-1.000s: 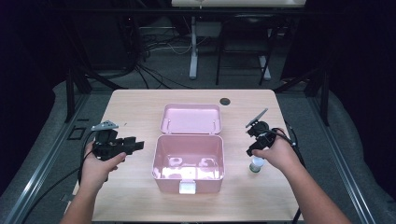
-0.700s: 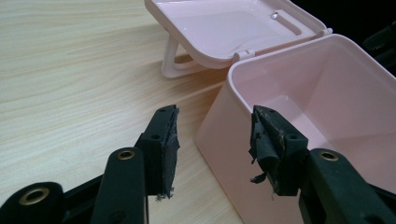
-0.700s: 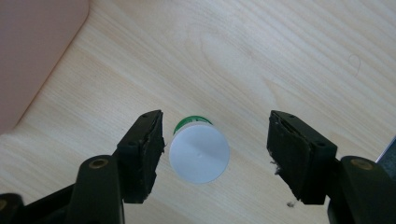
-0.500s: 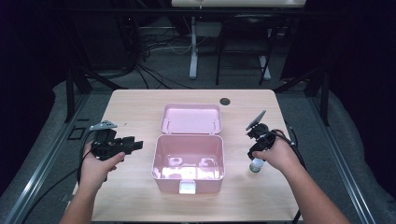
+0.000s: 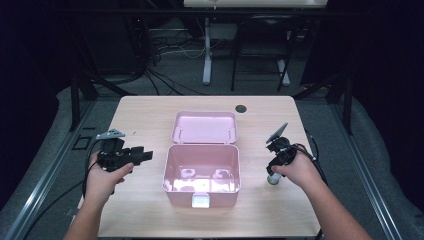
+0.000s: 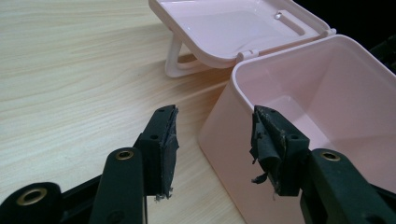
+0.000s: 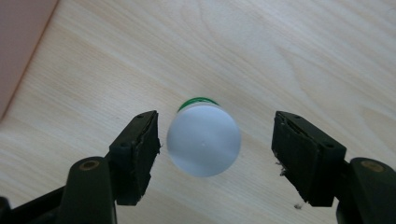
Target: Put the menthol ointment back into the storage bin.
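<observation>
High view looks down on the table (image 5: 150,115) — gripper views sit close, probably sharing its wood surface.

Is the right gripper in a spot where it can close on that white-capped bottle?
Probably yes. The right gripper hangs directly over the upright bottle, its jaws open on either side of the white cap with a gap on each side, and only bare table lies around it.
</observation>
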Demonstrator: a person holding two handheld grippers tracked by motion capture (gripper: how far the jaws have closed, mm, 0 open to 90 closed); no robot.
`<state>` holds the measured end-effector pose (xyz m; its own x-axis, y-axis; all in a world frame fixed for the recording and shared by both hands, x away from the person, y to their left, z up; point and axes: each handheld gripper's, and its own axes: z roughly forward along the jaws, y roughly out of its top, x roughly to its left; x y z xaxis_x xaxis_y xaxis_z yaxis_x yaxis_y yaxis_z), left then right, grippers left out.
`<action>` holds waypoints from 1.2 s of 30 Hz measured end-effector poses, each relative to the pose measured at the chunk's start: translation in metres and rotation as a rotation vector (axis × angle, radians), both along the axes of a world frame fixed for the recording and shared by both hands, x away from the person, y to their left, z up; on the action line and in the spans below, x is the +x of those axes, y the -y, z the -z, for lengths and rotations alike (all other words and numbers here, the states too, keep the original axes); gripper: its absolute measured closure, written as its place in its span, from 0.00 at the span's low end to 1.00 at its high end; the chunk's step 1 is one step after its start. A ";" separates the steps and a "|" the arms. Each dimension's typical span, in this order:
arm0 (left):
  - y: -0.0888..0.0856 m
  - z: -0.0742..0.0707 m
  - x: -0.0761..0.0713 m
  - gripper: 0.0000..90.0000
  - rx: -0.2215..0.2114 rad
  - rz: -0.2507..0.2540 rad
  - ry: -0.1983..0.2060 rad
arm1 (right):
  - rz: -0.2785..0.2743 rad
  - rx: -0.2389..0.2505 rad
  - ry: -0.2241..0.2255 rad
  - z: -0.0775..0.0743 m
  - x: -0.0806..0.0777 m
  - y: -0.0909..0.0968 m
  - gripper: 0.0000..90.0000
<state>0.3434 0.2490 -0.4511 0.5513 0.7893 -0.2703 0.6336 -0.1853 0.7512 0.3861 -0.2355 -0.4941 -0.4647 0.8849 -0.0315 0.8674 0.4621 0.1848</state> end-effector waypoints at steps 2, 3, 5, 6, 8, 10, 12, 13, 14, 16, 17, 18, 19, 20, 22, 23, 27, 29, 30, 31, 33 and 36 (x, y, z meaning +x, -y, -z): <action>0.000 0.001 0.000 0.57 0.000 -0.001 -0.001 | 0.000 0.000 -0.005 0.003 0.000 0.000 0.37; 0.000 0.001 0.001 0.57 0.000 -0.002 -0.002 | 0.002 0.000 -0.010 0.004 -0.001 0.000 0.38; 0.000 0.002 0.001 0.57 0.001 -0.002 -0.007 | -0.004 -0.002 -0.017 0.007 0.000 0.000 0.39; 0.000 0.002 0.001 0.57 0.001 -0.002 -0.008 | -0.004 -0.011 -0.025 0.008 0.000 0.000 0.40; -0.001 0.002 0.001 0.57 0.001 -0.002 -0.010 | -0.013 -0.009 -0.022 0.009 0.000 0.000 0.42; -0.001 0.002 0.001 0.57 -0.001 -0.005 -0.009 | -0.014 -0.014 -0.039 0.010 0.001 -0.002 0.43; -0.002 0.002 0.001 0.57 -0.002 -0.006 -0.009 | -0.014 -0.009 -0.033 0.011 0.001 -0.003 0.44; -0.002 0.002 0.001 0.57 -0.002 -0.007 -0.009 | -0.012 -0.016 -0.042 0.012 0.001 -0.003 0.45; -0.002 0.002 0.001 0.57 -0.002 -0.007 -0.009 | -0.012 -0.016 -0.042 0.012 0.001 -0.003 0.45; -0.002 0.002 0.001 0.57 -0.001 -0.006 -0.010 | -0.009 -0.023 -0.045 0.014 0.002 -0.003 0.46; -0.002 0.002 0.002 0.57 -0.001 -0.006 -0.010 | -0.004 -0.015 -0.038 0.015 0.002 -0.004 0.47; -0.002 0.003 0.002 0.57 -0.001 -0.007 -0.011 | -0.011 -0.017 -0.038 0.016 0.002 -0.003 0.48; -0.002 0.003 0.002 0.57 -0.001 -0.007 -0.012 | -0.012 -0.025 -0.054 0.015 0.002 -0.003 0.48; -0.002 0.003 0.002 0.57 -0.001 -0.007 -0.012 | -0.013 -0.027 -0.057 0.015 0.002 -0.003 0.49; -0.002 0.003 0.002 0.57 -0.001 -0.009 -0.013 | -0.012 -0.029 -0.060 0.016 0.003 -0.003 0.49; -0.002 0.003 0.002 0.57 -0.001 -0.009 -0.013 | -0.008 -0.027 -0.065 0.017 0.003 -0.004 0.50; -0.002 0.003 0.002 0.57 -0.002 -0.010 -0.013 | -0.013 -0.030 -0.063 0.018 0.003 -0.004 0.51; -0.002 0.003 0.002 0.57 -0.001 -0.010 -0.013 | -0.012 -0.031 -0.074 0.019 0.003 -0.005 0.53; -0.003 0.003 0.002 0.57 -0.001 -0.010 -0.013 | -0.014 -0.031 -0.076 0.019 0.003 -0.005 0.54; -0.003 0.003 0.002 0.57 -0.001 -0.010 -0.013 | -0.014 -0.031 -0.076 0.019 0.003 -0.005 0.54; -0.003 0.003 0.002 0.57 -0.001 -0.011 -0.014 | -0.014 -0.030 -0.068 0.021 0.003 -0.006 0.55; -0.003 0.003 0.002 0.57 -0.003 -0.013 -0.013 | -0.016 -0.041 -0.090 0.020 0.004 -0.006 0.55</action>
<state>0.3454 0.2519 -0.4540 0.5376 0.7955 -0.2795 0.6457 -0.1752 0.7432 0.3898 -0.2293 -0.5140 -0.4812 0.8763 -0.0252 0.8721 0.4814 0.0875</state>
